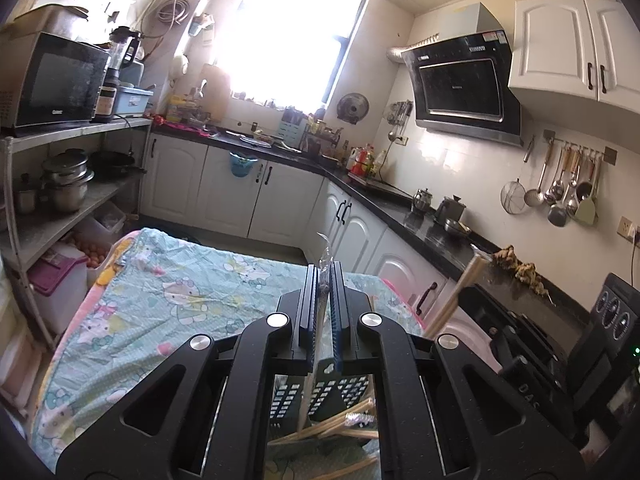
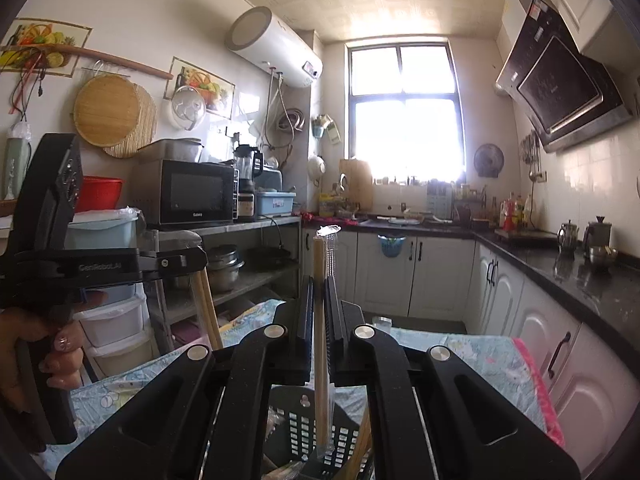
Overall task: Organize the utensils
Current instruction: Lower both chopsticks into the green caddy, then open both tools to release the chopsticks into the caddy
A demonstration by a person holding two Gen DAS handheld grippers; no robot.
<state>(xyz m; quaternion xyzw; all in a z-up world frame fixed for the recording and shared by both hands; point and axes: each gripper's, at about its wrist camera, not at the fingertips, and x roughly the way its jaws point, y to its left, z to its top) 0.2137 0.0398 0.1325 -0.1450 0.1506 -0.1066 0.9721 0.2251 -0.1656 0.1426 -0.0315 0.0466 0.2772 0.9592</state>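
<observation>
The left gripper (image 1: 325,280) is clenched on a chopstick pair in a clear wrapper (image 1: 325,258) standing upright at twelve o'clock, and the right gripper (image 2: 319,292) is clenched the same way on its own wrapped chopsticks (image 2: 320,320). The black slotted basket (image 2: 340,436) sits below both, at six o'clock, on the patterned cloth (image 1: 168,300), with more chopsticks (image 1: 340,420) lying loose across it. My worry: slick wrappers could slide through the pads, or a lowered tip could snag the slots or those crossed sticks and tip the basket.

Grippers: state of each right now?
Left gripper: closed on wrapped chopsticks.
Right gripper: closed on a wrapped chopstick pair.
</observation>
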